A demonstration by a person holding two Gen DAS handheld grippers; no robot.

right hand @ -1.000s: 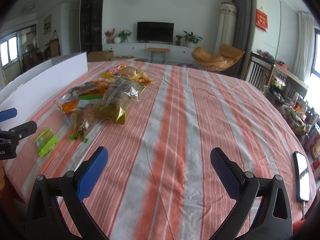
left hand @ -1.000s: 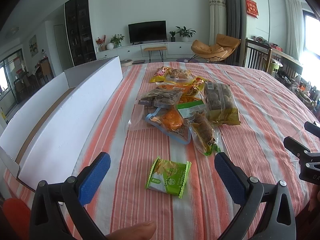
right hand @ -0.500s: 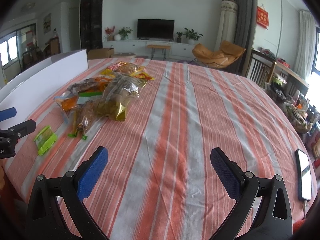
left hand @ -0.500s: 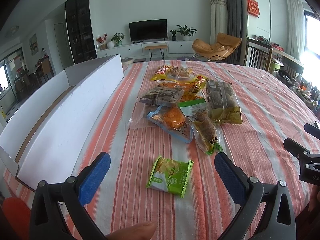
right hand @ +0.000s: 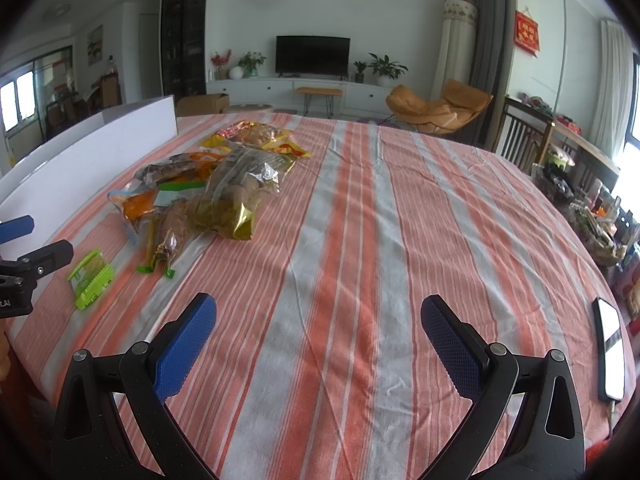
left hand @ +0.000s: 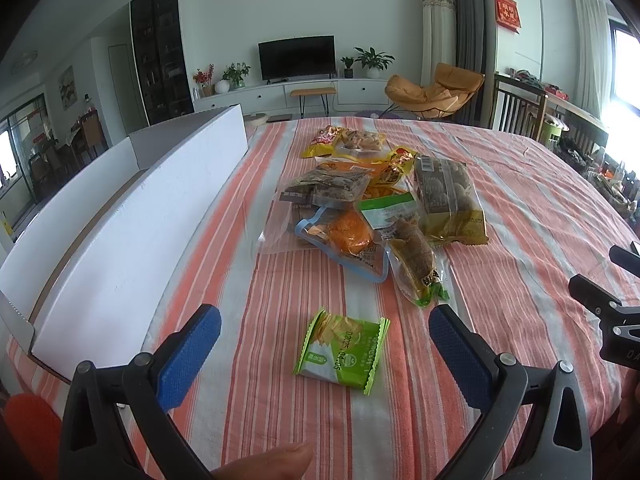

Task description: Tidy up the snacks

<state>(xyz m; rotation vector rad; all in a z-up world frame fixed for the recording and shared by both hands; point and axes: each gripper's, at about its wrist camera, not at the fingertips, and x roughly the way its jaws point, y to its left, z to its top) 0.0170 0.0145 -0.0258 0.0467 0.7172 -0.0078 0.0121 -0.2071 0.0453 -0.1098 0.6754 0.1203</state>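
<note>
where fingers (left hand: 200, 344) spread, green packet (left hand: 342, 350)

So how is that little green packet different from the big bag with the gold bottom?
The green packet is small, flat and opaque, while the gold-bottomed bag is much larger, puffy and partly see-through, showing round brown pieces. The green packet lies alone on the striped cloth; the gold-bottomed bag sits against the snack pile. Both are sealed and untouched.

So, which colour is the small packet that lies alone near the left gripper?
Bright green with white, on the small packet; the left wrist view shows it best.
</note>
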